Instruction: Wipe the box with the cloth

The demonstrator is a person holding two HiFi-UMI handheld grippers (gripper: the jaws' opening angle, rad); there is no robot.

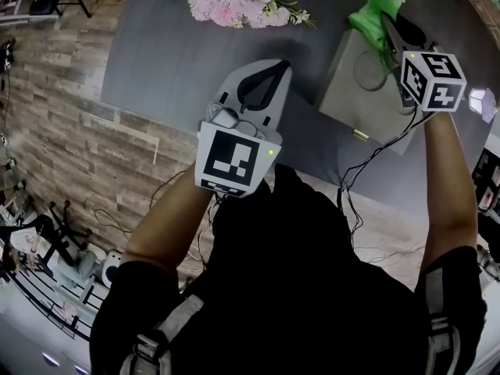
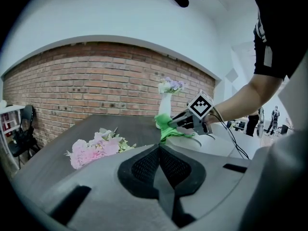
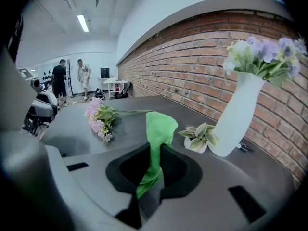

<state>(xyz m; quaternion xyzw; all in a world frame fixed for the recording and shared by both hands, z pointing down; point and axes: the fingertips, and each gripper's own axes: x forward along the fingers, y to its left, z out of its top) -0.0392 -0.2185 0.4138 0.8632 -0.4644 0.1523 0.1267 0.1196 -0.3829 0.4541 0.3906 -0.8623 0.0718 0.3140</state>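
Left tool (image 2: 159, 148) jaws together; right tool (image 3: 155, 150) clamps cloth (image 3: 161, 121); arms forward.

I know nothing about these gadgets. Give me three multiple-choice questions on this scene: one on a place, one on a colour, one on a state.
1. Where is the pink bouquet?
A) lying on the dark table
B) in the left gripper
C) in the right gripper

2. What colour is the cloth?
A) red
B) white
C) green

3. The left gripper's jaws are:
A) wide apart
B) together, empty
C) shut on the cloth

Answers: 1 A, it lies on the tabletop away from both grippers; 2 C, the right gripper view shows green fabric pinched in its jaws; 3 B, its view shows the jaws meeting with nothing between.
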